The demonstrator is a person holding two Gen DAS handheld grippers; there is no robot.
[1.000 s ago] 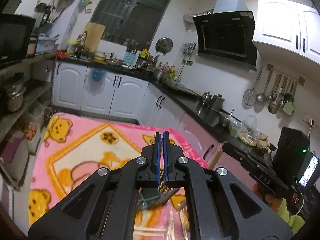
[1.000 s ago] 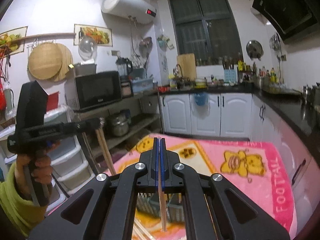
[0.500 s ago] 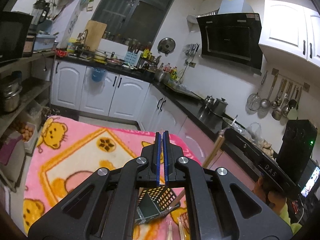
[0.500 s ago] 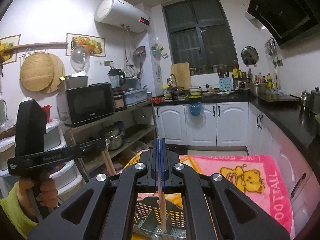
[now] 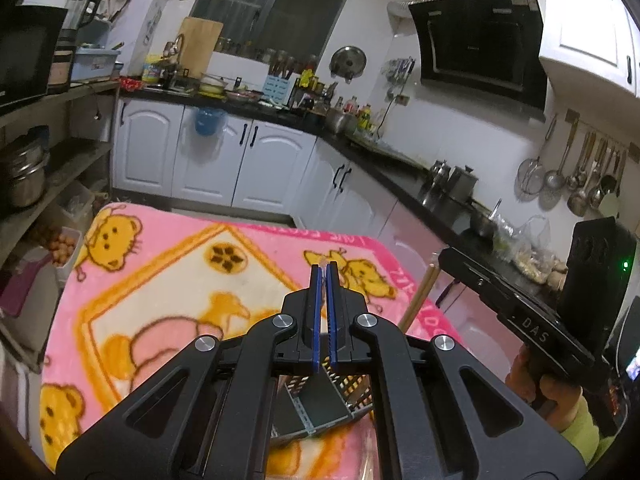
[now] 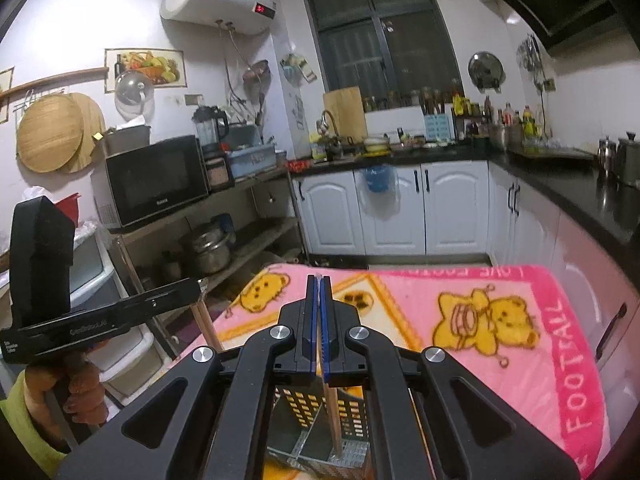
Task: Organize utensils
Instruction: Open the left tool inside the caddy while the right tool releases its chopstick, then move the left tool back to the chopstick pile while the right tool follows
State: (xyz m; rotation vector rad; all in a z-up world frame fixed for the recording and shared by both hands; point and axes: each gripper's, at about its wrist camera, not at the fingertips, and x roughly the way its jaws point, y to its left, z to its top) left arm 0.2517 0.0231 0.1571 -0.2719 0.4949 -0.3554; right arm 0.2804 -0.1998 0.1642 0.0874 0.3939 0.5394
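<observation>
Past the gripper we saw a pink blanket [image 6: 460, 292] with yellow bears. Far ahead stood white cupboards [image 6: 384, 208] under a black counter [image 6: 440, 154]. Up to its left sat a black microwave [image 6: 156, 180] and a white water heater [image 6: 218, 0].

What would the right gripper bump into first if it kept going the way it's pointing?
Probably the pink blanket on the table ahead. The right gripper points slightly downward over it, past the utensil basket; depth is unclear.

Pink blanket [image 5: 168, 280] patterned with yellow bears.
</observation>
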